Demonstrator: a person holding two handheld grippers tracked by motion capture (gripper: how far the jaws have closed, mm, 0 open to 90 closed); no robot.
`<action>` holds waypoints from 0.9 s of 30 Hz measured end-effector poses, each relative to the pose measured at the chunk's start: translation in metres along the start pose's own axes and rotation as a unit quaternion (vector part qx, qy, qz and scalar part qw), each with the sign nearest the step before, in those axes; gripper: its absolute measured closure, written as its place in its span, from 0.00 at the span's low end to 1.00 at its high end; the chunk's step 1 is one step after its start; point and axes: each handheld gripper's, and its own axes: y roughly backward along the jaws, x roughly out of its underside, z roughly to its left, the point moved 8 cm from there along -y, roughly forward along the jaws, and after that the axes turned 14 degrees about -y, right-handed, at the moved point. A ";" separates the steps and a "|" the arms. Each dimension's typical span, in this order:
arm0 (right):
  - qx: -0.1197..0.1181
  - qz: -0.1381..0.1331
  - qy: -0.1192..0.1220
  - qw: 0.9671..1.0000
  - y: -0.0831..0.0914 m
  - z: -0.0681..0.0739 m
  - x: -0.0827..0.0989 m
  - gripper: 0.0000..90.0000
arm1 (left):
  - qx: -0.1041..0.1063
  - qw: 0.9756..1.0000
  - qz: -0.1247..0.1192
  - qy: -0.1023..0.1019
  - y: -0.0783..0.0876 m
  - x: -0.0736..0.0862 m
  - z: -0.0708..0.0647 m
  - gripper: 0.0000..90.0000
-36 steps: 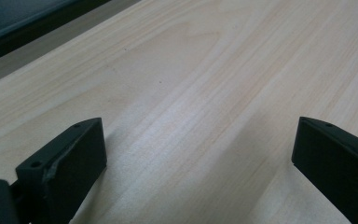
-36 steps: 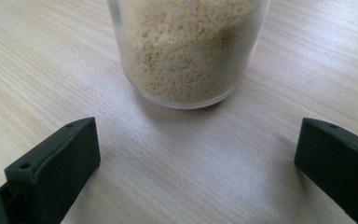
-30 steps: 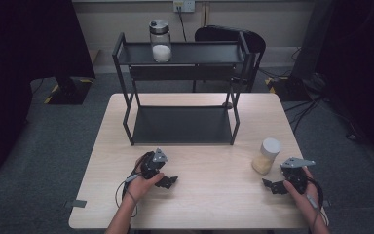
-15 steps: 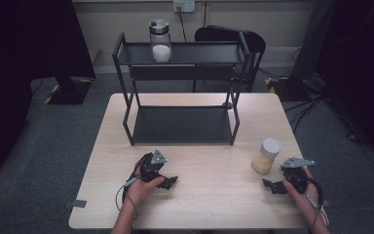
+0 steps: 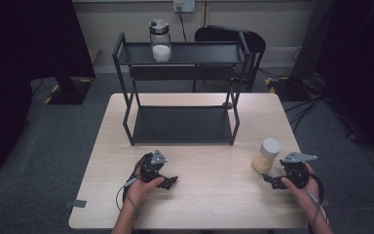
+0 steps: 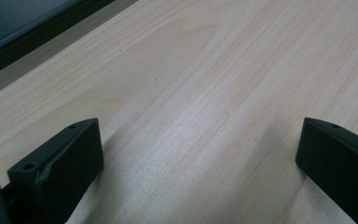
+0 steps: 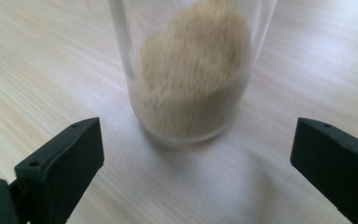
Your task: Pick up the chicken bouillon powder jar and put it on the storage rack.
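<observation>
A clear jar of tan grains [image 5: 267, 156] with a white lid stands on the wooden table [image 5: 214, 195] at the right. Just to its right my right gripper [image 5: 269, 179] is open, the jar [image 7: 193, 70] standing a little beyond its spread jaws, untouched. My left gripper [image 5: 168, 181] rests low on the table at the front left, open, with bare wood [image 6: 200, 116] between its jaws. A second jar [image 5: 159, 40] with a dark lid and white contents stands on the top shelf of the black metal rack [image 5: 180, 73].
The rack stands at the back of the table, and its lower shelf [image 5: 180, 124] is bare. A black chair [image 5: 224, 35] is behind the table. Cables trail from both grippers.
The left gripper has drifted slightly toward the front of the table. The right gripper and both jars have stayed put.
</observation>
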 end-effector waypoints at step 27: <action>-0.064 -0.106 -0.011 0.992 -0.012 0.000 -0.033 0.37 | 0.000 1.000 0.000 0.000 0.000 0.000 0.000 0.00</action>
